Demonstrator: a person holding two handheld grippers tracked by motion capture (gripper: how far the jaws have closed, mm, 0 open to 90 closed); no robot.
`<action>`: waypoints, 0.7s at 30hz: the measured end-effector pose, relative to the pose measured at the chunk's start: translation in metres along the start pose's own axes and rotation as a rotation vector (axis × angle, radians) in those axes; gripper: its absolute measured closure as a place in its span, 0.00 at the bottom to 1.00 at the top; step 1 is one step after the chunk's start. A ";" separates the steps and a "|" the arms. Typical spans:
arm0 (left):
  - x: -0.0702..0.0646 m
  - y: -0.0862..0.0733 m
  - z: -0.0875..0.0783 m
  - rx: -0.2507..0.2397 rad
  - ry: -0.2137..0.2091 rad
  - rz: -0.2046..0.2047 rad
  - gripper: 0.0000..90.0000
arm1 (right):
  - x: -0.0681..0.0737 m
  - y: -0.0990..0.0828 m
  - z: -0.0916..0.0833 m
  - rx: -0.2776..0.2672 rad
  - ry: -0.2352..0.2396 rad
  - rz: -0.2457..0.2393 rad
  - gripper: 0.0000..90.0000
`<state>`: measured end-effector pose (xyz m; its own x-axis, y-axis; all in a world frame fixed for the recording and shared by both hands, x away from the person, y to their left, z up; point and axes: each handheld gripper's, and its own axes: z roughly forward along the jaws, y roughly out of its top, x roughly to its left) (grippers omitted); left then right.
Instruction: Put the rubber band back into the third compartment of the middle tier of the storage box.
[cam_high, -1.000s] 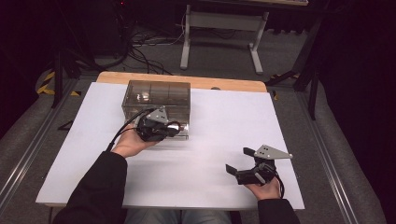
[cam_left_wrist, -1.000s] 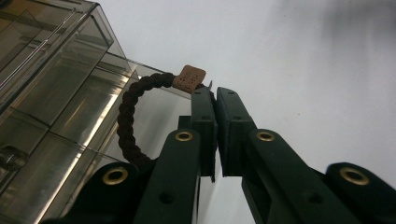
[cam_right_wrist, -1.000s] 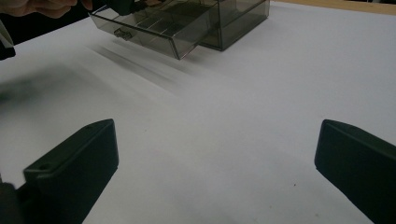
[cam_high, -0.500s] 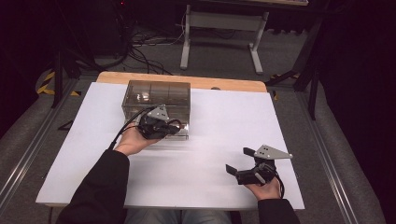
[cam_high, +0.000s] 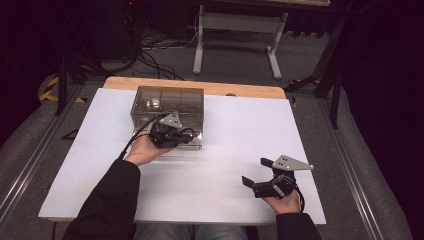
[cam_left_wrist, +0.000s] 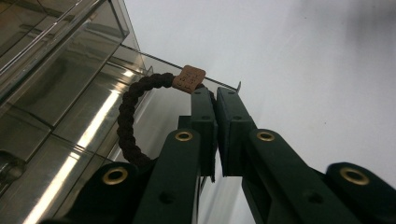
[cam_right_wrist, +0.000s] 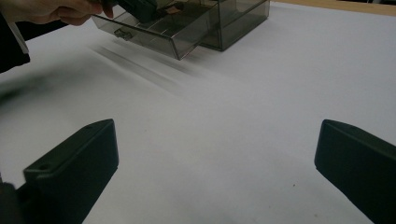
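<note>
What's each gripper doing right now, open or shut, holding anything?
Left gripper: shut on a dark braided hair tie, over the open drawer of the clear box.
Right gripper: open, holding nothing, above the white table.

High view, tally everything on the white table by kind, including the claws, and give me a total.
Claws: 2, left claw, right claw
Clear drawer box: 1
Braided hair tie: 1
Total: 4
</note>
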<state>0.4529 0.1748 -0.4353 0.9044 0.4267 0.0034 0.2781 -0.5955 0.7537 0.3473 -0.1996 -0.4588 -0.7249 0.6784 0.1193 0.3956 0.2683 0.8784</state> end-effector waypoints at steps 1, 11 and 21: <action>0.001 0.000 0.001 -0.003 -0.003 -0.003 0.96 | 0.000 0.000 0.000 0.000 -0.001 -0.001 0.00; 0.003 -0.001 0.008 0.010 -0.012 -0.006 0.96 | -0.001 0.000 0.000 -0.003 -0.003 0.001 0.00; 0.005 -0.001 0.006 -0.009 -0.039 -0.046 0.74 | -0.001 0.001 0.000 -0.007 -0.005 0.004 0.00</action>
<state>0.4596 0.1736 -0.4396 0.9027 0.4266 -0.0567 0.3168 -0.5696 0.7584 0.3483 -0.1998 -0.4584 -0.7205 0.6828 0.1209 0.3947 0.2605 0.8811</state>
